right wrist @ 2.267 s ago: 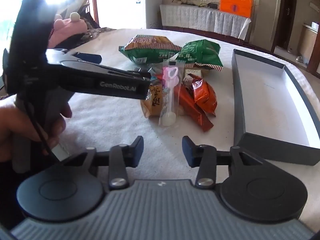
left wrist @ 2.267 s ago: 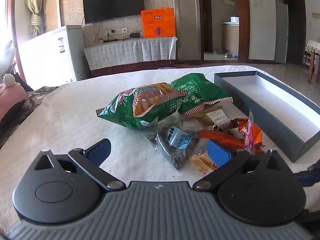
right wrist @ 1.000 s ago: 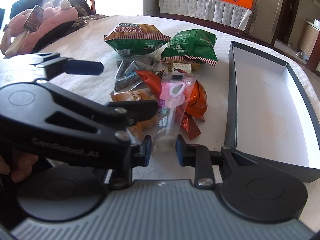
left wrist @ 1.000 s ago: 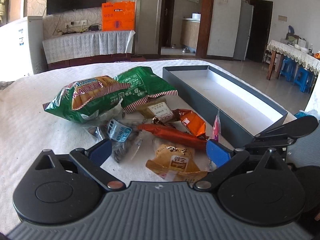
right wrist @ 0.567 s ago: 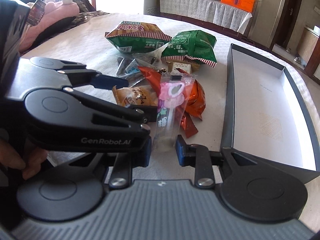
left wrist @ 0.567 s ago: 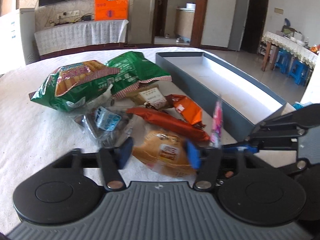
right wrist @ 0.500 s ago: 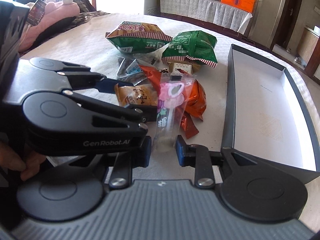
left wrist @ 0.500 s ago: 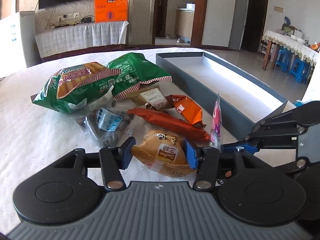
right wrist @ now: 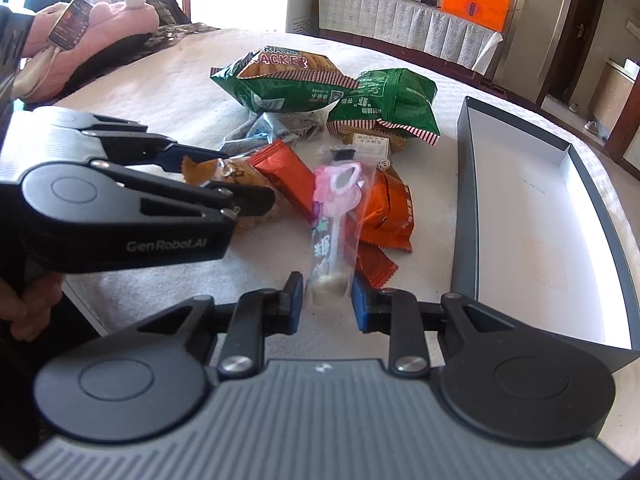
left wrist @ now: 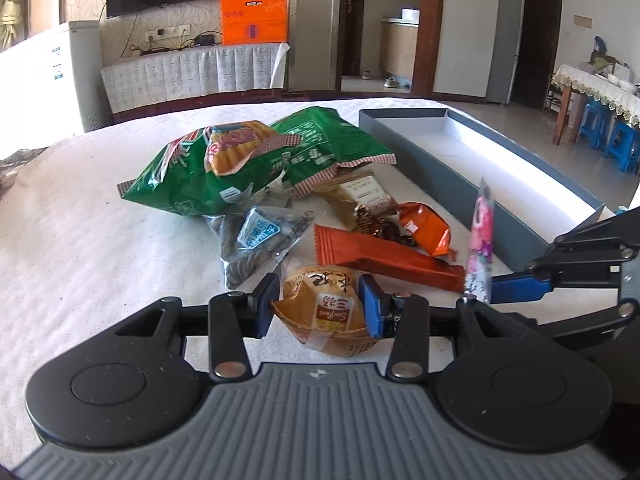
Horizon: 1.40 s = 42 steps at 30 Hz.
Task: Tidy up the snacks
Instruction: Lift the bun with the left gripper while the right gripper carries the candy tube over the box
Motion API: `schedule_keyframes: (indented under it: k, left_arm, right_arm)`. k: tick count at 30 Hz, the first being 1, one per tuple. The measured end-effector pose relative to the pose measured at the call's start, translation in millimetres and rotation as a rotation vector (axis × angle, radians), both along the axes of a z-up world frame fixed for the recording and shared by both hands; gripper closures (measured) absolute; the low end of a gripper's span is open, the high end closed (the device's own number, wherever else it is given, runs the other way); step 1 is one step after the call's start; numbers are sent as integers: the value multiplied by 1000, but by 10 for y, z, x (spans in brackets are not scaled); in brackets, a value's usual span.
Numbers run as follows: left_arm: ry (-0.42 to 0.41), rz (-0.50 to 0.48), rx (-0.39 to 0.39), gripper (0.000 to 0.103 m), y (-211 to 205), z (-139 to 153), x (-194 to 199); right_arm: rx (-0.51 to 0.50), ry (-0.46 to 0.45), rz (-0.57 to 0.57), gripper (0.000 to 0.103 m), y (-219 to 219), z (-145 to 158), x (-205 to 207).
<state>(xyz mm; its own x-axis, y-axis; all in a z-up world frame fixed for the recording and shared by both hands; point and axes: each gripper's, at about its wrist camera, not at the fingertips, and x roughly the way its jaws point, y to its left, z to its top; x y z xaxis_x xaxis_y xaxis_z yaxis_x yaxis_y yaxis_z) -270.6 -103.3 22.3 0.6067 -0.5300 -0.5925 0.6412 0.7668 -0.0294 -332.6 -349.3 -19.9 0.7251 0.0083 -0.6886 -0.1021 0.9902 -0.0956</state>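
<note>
Snacks remain outside your empty grey rectangular box [right wrist: 466, 184] — left gripper [left wrist: 318, 306] clamps the tan peanut packet [left wrist: 328, 312], right gripper [right wrist: 325, 301] pinches the clear pink candy stick packet [right wrist: 334, 220].

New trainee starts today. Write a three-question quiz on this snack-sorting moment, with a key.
1. True or false: the left gripper is closed on the peanut packet.
2. What does the right gripper hold? A) pink candy stick packet B) green cracker bag C) orange wrapper
3. Fill in: the grey box holds ____ snacks.

Key: 1 true; 2 A; 3 no
</note>
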Motion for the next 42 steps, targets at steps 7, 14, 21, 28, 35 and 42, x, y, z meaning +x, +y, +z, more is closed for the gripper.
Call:
schedule_keyframes:
  k: [7, 14, 21, 28, 35, 42]
  left_arm:
    - [18, 12, -5, 45, -63, -59, 26]
    - [14, -2, 16, 51, -106, -91, 36]
    - [-5, -13, 32, 55, -108, -58, -42]
    - [-43, 10, 27, 56, -68, 49, -101]
    - [-57, 83, 21, 56, 37, 113, -61]
    - [-79, 148, -10, 56, 180, 241, 4]
  right_arm:
    - [24, 4, -16, 73, -21, -23, 15]
    - [21, 12, -16, 74, -13, 1, 9]
    - [23, -23, 0, 76, 27, 107, -74]
    - [27, -60, 6, 77, 35, 206, -157]
    - [43, -77, 21, 77, 73, 253, -166]
    - [95, -96, 36, 77, 61, 317, -171]
